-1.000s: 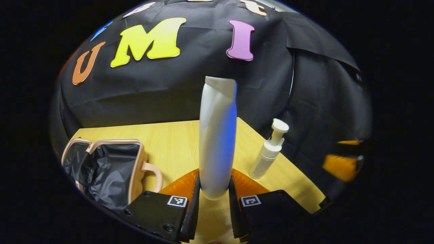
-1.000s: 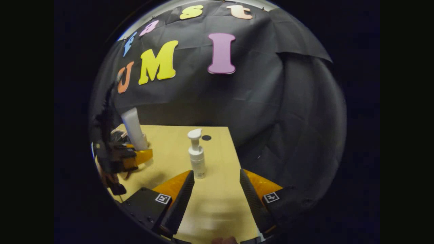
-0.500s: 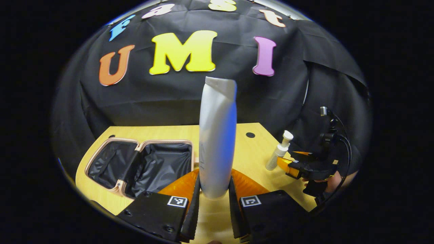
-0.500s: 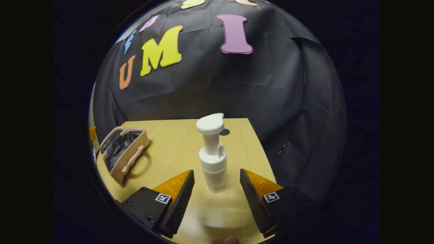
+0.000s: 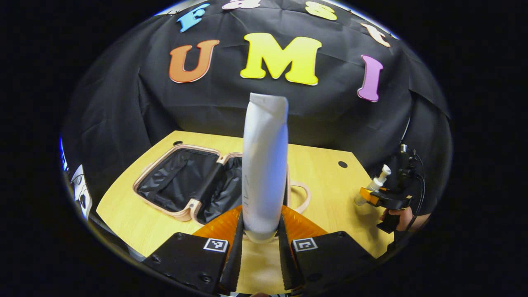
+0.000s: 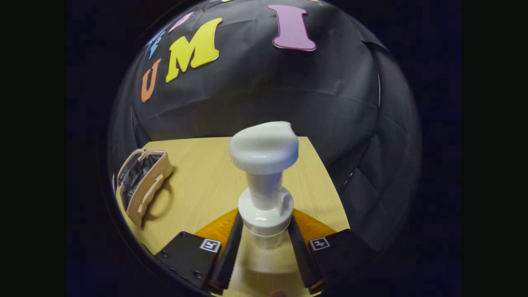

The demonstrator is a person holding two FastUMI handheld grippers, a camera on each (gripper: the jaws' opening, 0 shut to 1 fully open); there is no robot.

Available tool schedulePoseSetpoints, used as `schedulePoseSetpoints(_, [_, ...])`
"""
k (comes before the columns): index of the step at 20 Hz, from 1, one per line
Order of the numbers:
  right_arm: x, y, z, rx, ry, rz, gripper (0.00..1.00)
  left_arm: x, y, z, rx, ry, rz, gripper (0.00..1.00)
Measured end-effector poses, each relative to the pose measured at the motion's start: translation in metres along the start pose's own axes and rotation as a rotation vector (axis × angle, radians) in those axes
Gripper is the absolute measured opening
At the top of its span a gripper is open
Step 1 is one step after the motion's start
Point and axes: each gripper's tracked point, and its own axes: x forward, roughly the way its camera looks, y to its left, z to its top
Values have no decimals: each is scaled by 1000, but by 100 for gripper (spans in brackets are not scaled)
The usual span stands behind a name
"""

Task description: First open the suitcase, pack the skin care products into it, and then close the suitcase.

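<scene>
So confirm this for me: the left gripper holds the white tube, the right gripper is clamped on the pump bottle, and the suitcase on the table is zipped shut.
One thing is wrong: the suitcase is not shut. The left gripper view shows it lying open on the table, its dark lining exposed. The rest stands: the left gripper holds the white tube, and the right gripper is clamped on the pump bottle.

Left gripper view looks down across the bench (image 5: 321, 181) toward the back wall, suitcase (image 5: 185, 185) at centre-left. Right gripper view faces likewise, nearer the bench (image 6: 198, 181); both share the suitcase (image 6: 142, 181).
</scene>
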Motion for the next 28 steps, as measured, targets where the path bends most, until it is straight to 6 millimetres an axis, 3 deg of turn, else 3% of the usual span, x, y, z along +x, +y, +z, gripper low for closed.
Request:
schedulePoseSetpoints(2, [-4, -1, -2, 1, 27, -17, 52, 4, 17, 5, 4, -3, 0, 43])
schedulePoseSetpoints(5, [-23, 5, -2, 14, 64, -19, 47, 17, 28, -1, -1, 70, -102, 43])
schedulePoseSetpoints(12, [-132, 55, 20, 172, 94, 124, 46, 67, 50, -4, 8, 294, -366, 42])
schedulePoseSetpoints(17, [-192, 87, 35, 212, 80, 191, 44, 126, 69, -27, 77, 590, -459, 42])
schedulePoseSetpoints(19, [-208, 90, 37, 221, 74, 184, 44, 141, 64, -43, 38, 731, -486, 41])
schedulePoseSetpoints(23, [-231, 103, 32, 236, 73, 194, 46, 167, 76, -86, 92, 976, -408, 41])
schedulePoseSetpoints(24, [-233, 106, 28, 236, 80, 194, 46, 171, 79, -92, 99, 1022, -379, 34])
schedulePoseSetpoints(25, [-235, 109, 24, 236, 89, 196, 46, 174, 79, -97, 93, 1060, -357, 41])
schedulePoseSetpoints(27, [-240, 116, 21, 230, 96, 205, 46, 177, 77, -104, 81, 1101, -315, 41])
schedulePoseSetpoints(28, [-241, 118, 18, 223, 98, 207, 46, 181, 78, -108, 94, 1114, -291, 48])
